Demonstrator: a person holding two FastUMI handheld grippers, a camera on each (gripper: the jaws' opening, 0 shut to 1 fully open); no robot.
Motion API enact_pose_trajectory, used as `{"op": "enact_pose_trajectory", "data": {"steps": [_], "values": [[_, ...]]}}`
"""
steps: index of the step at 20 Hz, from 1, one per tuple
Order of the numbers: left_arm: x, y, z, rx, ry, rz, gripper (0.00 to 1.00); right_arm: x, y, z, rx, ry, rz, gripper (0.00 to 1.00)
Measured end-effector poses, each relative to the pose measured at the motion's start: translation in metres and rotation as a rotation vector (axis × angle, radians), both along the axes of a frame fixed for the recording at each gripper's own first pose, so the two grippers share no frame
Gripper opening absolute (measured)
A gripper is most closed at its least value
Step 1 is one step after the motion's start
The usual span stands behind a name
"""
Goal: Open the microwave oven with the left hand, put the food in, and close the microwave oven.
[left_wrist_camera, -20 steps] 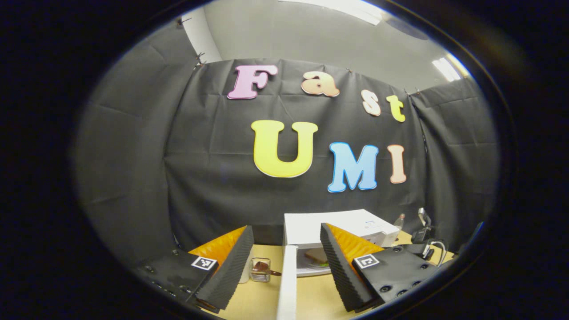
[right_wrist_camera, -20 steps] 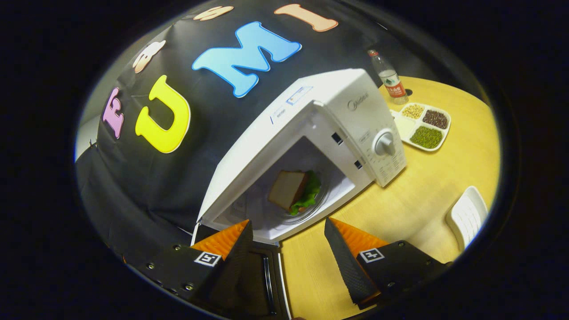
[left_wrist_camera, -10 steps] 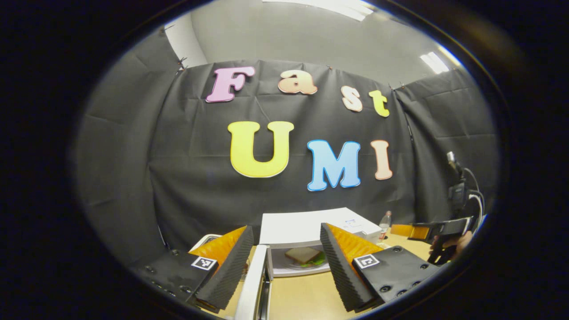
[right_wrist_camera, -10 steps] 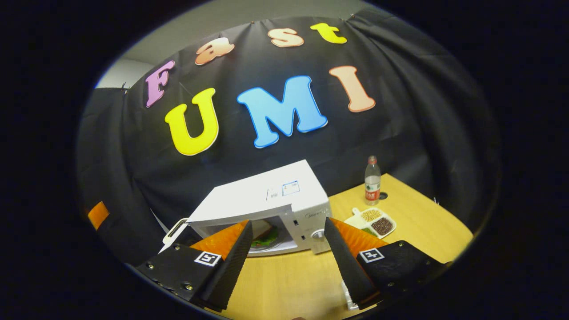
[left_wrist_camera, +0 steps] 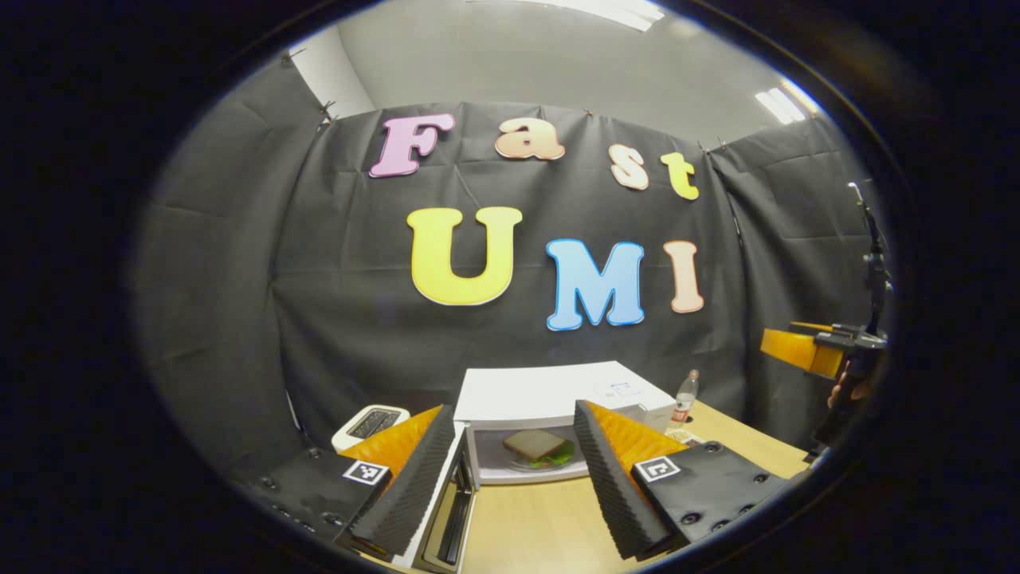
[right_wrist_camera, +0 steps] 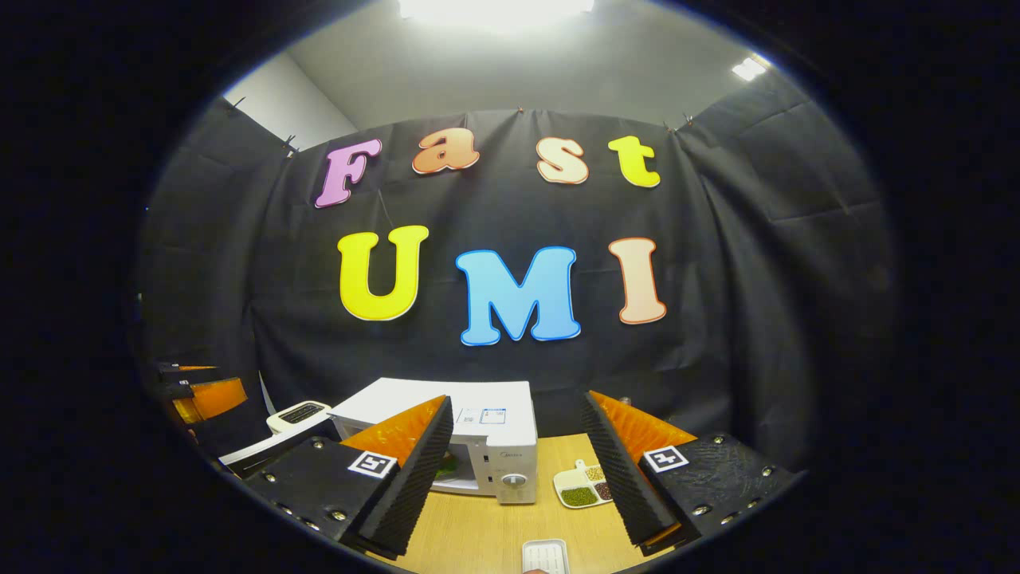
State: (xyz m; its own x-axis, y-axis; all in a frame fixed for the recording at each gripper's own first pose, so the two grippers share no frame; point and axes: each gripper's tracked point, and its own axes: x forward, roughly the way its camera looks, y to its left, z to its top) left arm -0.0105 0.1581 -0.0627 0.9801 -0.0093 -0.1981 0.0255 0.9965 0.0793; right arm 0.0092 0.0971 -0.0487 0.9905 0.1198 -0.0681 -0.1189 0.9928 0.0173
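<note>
Left gripper (left_wrist_camera: pixel 514 470) jaws wide apart, empty. Between them, well ahead, sits the white microwave (left_wrist_camera: pixel 558 395) on the wooden table (left_wrist_camera: pixel 526 530), door (left_wrist_camera: pixel 446 510) swung open just beside the left finger. Sandwich (left_wrist_camera: pixel 538 446) lies inside the cavity on a glass plate. Toaster (left_wrist_camera: pixel 370 422) beyond the left finger, bottle (left_wrist_camera: pixel 683 396) past the right finger. Right gripper (right_wrist_camera: pixel 518 470) jaws also spread, holding nothing; microwave (right_wrist_camera: pixel 486 422) ahead between them, sectioned dish of beans (right_wrist_camera: pixel 582 486) just beside its right finger.

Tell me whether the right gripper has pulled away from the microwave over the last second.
Yes. In the right gripper view the microwave now looks far smaller and sits level on the table, so the right gripper has backed off and levelled out.
</note>
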Motion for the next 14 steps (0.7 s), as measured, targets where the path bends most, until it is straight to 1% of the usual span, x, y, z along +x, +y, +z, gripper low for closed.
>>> {"op": "enact_pose_trajectory", "data": {"steps": [1, 2, 6, 7, 8, 9, 10, 12, 14], "values": [[-0.004, 0.000, -0.007, -0.007, 0.023, -0.004, 0.98, -0.002, 0.001, 0.003, 0.001, -0.009, 0.004, 0.96], [-0.008, 0.001, -0.013, -0.012, 0.044, -0.011, 0.92, -0.001, 0.002, 0.002, 0.003, -0.012, 0.011, 0.96], [-0.024, 0.023, -0.028, 0.034, 0.091, 0.006, 0.10, -0.003, 0.014, 0.010, 0.050, -0.037, 0.042, 0.97], [-0.035, 0.027, -0.021, 0.045, 0.078, 0.005, 0.07, -0.003, 0.017, 0.011, 0.050, -0.042, 0.043, 0.96], [-0.040, 0.040, -0.016, 0.063, 0.075, 0.018, 0.07, -0.004, 0.018, 0.011, 0.044, -0.044, 0.045, 0.96], [-0.044, 0.056, -0.016, 0.083, 0.084, 0.040, 0.08, -0.006, 0.019, 0.011, 0.039, -0.047, 0.050, 0.96], [-0.049, 0.074, -0.019, 0.098, 0.095, 0.062, 0.07, -0.006, 0.022, 0.014, 0.039, -0.050, 0.057, 0.96], [-0.061, 0.104, -0.027, 0.105, 0.118, 0.100, 0.07, -0.005, 0.026, 0.014, 0.035, -0.044, 0.060, 0.97], [-0.075, 0.139, -0.034, 0.113, 0.125, 0.158, 0.07, -0.004, 0.028, 0.014, 0.032, -0.039, 0.062, 0.97]]}}
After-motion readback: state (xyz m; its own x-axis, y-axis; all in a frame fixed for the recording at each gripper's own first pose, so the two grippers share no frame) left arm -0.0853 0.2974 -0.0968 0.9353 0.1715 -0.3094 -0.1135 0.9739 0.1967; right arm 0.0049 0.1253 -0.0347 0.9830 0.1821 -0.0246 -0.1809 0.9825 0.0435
